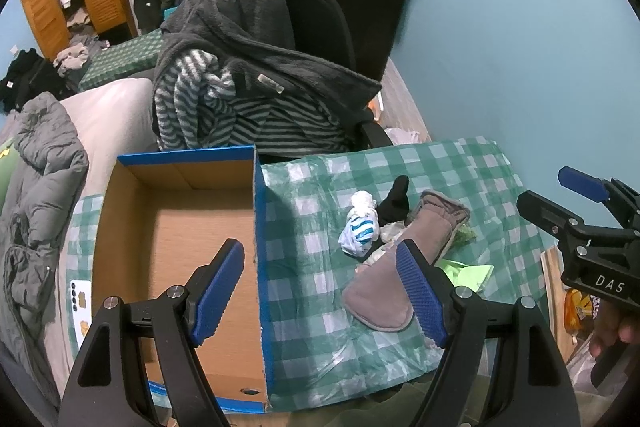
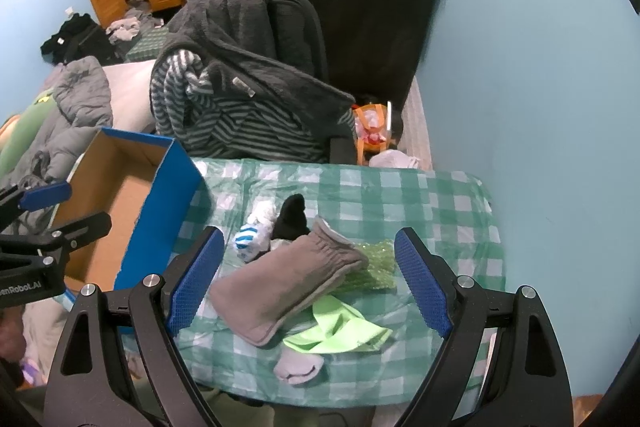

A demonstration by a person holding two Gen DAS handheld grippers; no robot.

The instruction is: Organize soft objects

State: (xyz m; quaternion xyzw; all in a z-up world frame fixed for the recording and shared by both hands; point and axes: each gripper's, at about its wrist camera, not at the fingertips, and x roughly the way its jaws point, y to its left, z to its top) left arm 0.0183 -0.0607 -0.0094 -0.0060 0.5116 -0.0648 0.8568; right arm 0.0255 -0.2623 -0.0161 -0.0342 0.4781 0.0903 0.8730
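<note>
Nothing boxed yet; both claws wide open and empty.

Right claw [image 2: 308,283] hangs over the grey mitt [image 2: 288,287]; left claw [image 1: 324,291] straddles the box [image 1: 256,211] wall. Socks [image 2: 256,231], green cloth [image 2: 340,331] lie heaped on the table [image 2: 440,195]; box looks bare.

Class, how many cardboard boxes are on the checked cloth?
1: the blue-sided box, open and empty, at the cloth's left end, beside the sock pile.
</note>
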